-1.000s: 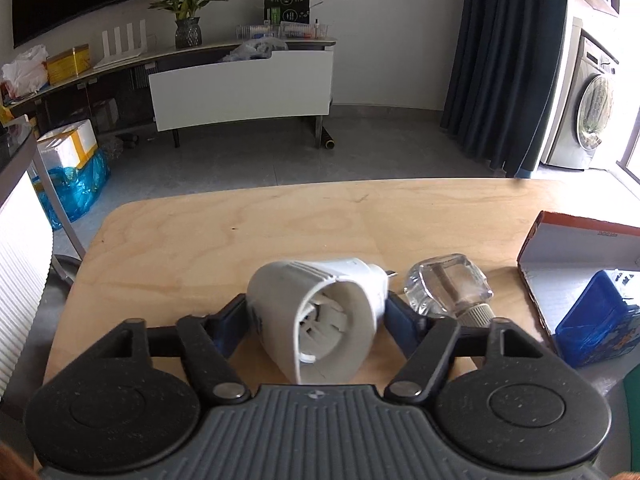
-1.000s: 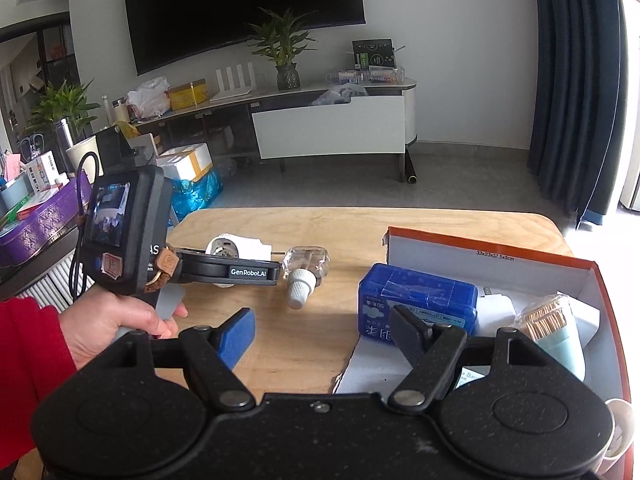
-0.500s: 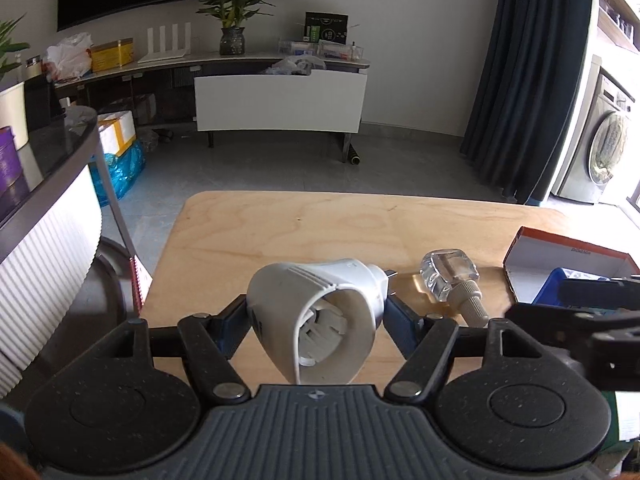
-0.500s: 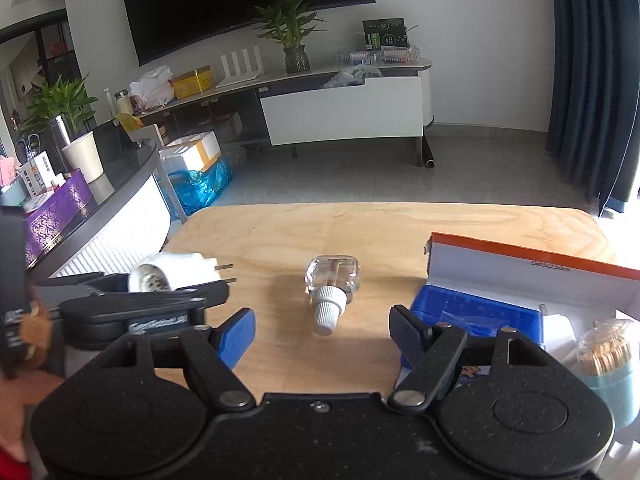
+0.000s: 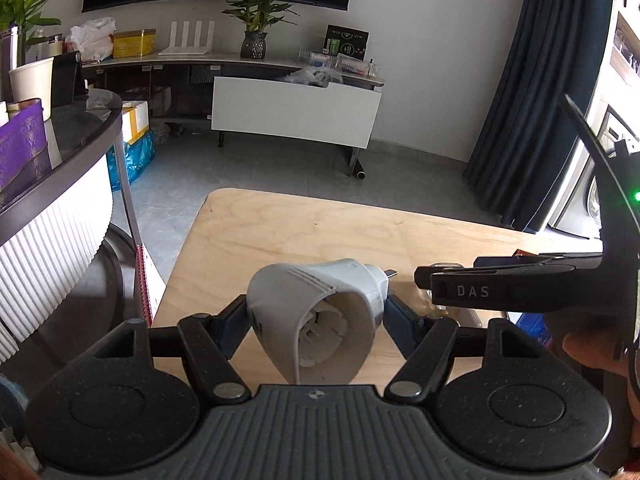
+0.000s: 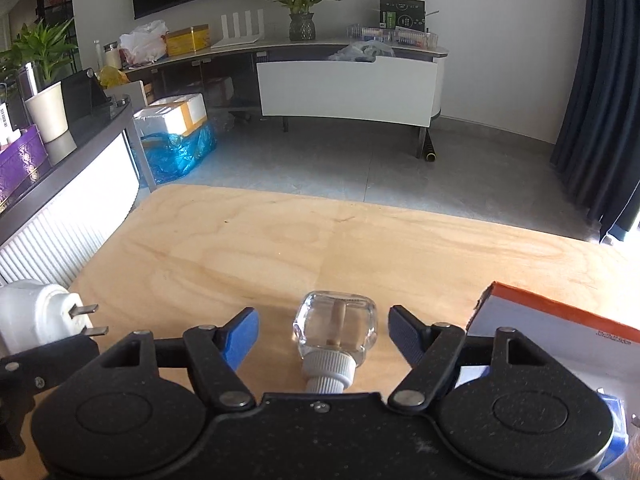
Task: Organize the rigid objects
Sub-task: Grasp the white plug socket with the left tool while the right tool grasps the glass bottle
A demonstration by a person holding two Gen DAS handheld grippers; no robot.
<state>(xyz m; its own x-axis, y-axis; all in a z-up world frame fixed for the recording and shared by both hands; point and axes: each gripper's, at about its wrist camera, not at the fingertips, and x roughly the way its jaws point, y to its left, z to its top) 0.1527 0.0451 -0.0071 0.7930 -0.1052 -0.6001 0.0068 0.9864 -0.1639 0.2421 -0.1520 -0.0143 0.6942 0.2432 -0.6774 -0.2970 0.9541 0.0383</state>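
On the light plywood table (image 6: 280, 248), two pickups are in hand at once. The left gripper (image 5: 316, 316) is clamped on a white plug-in device (image 5: 320, 320), its blue pads pressing both flanks of the housing, open hollow end toward the camera and two flat metal prongs pointing away. From the right wrist view the same device (image 6: 36, 316) shows at the far left, prongs clear of the wood; it appears lifted off the table, though contact underneath cannot be confirmed.

The right gripper (image 6: 322, 332) has been closing within the last moment and now straddles a small clear glass bottle (image 6: 336, 330) with a ribbed white cap (image 6: 328, 370). The bottle lies on its side on the table, cap toward the camera, with visible gaps between the glass and both blue pads (image 6: 240, 334). The right gripper is therefore not yet gripping.

An orange-edged cardboard box (image 6: 560, 324) sits just to the right of the bottle, with a blue item (image 6: 612, 428) partly visible in it; this is judged the likely destination for both objects.

Assessment: step in hand is securing the bottle. Next move calls for closing squarely on the flat glass sides, not the cap, since smooth glass may slip or roll. Then carry both items to the box, with the hands kept from colliding.
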